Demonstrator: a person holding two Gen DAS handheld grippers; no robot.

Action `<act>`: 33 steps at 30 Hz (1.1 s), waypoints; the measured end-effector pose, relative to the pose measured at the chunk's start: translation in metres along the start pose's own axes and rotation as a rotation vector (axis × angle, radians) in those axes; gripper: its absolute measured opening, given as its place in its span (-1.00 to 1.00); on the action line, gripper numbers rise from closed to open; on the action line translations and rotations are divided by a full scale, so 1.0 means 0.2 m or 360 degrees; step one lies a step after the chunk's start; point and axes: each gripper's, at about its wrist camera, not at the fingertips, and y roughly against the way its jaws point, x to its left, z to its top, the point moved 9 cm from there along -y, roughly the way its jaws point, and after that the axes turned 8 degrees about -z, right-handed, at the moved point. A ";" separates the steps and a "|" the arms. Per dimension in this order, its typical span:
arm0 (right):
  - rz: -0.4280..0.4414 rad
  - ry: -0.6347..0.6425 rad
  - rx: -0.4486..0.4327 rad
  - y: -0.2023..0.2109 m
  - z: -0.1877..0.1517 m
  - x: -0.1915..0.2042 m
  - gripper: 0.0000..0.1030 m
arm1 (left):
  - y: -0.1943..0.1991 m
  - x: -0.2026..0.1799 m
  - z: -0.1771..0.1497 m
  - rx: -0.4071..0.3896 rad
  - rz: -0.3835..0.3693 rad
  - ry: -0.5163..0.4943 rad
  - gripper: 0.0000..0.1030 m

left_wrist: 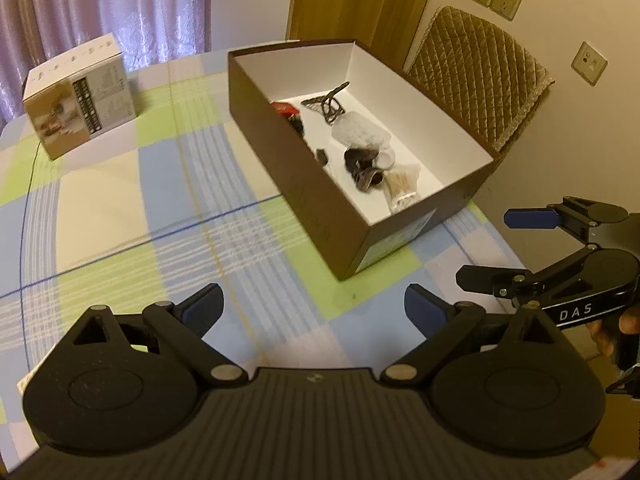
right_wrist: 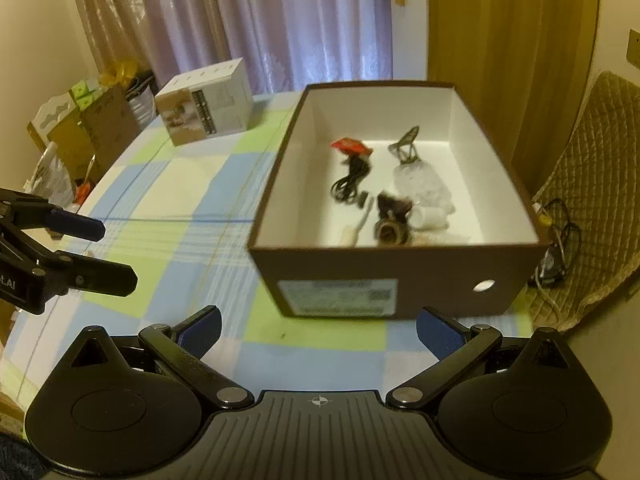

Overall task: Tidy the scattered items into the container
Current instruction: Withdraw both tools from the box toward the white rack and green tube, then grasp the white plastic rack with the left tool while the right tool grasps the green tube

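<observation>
- Checked cloth (left_wrist: pixel 168 208) covers the tabletop, bare of loose items near the grippers.
- Box (right_wrist: pixel 400 268) near the right edge holds the cable (right_wrist: pixel 352 184), clip (right_wrist: pixel 406 146) and other bits.
- Tidying looks finished; next, check for strays.
- Left gripper (left_wrist: pixel 314 310) and right gripper (right_wrist: pixel 318 326) hover spread wide, holding nothing, short of the box.

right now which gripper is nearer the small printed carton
Left. The left gripper hangs over the checked cloth with the printed carton ahead to its left; the right gripper sits farther off, facing the brown box.

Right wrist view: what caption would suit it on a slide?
Open right claw facing a brown box of small items on a checked tablecloth.
</observation>
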 end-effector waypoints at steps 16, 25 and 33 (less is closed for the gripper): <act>0.0101 0.0139 0.0090 -0.05 -0.14 0.46 0.96 | 0.21 0.26 -0.29 0.0041 0.0084 0.0115 0.85; 0.0223 0.0236 0.0142 -0.14 -0.19 0.75 0.96 | 0.33 0.45 -0.41 0.0040 0.0179 0.0195 0.85; 0.0309 0.0333 0.0165 -0.20 -0.19 0.95 0.96 | 0.42 0.58 -0.50 0.0026 0.0237 0.0263 0.85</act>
